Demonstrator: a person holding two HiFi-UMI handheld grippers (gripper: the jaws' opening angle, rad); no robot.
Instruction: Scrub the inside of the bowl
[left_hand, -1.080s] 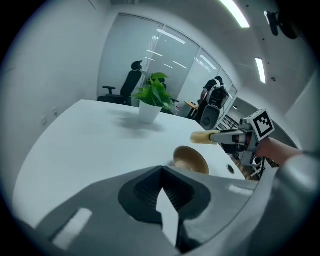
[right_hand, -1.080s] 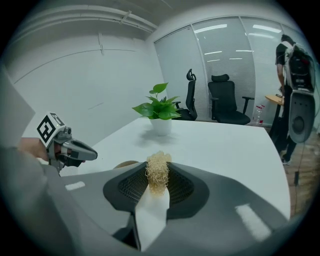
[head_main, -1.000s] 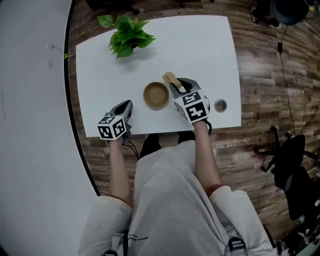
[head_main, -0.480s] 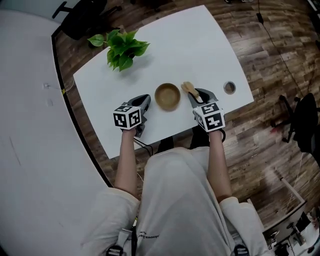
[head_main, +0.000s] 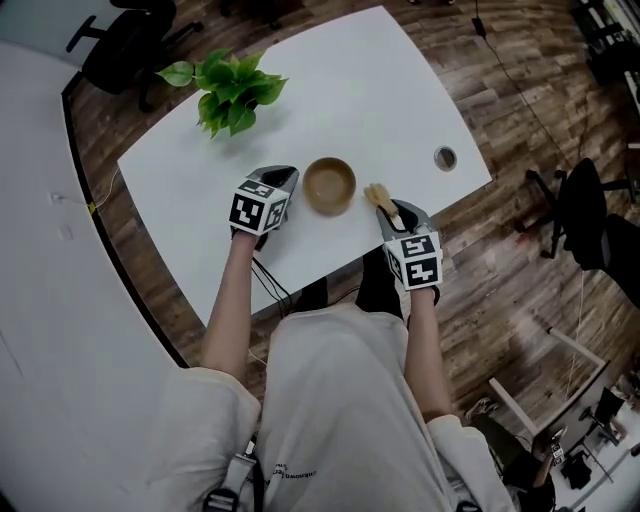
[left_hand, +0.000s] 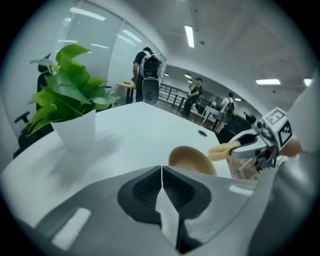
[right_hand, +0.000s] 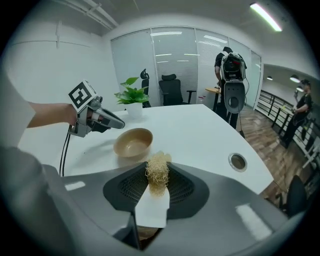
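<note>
A tan wooden bowl (head_main: 329, 184) sits upright on the white table (head_main: 350, 90), near its front edge. The bowl (right_hand: 133, 141) looks empty in the right gripper view and shows partly behind the jaws in the left gripper view (left_hand: 191, 160). My right gripper (head_main: 386, 207) is just right of the bowl, shut on a straw-coloured scrubber (head_main: 379, 197) (right_hand: 157, 172) that sticks out past the jaws. My left gripper (head_main: 283, 180) is close to the bowl's left side, shut with nothing in it; its jaws meet in a thin line (left_hand: 161, 185).
A potted green plant (head_main: 225, 95) stands at the table's far left. A round cable hole (head_main: 445, 157) sits in the table at the right. Office chairs (head_main: 120, 40) and wood floor surround the table. People stand in the background of both gripper views.
The head view has swung, so the table looks rotated. My left gripper has moved forward to beside the bowl. My right gripper has drawn back a little from the bowl with the scrubber.
</note>
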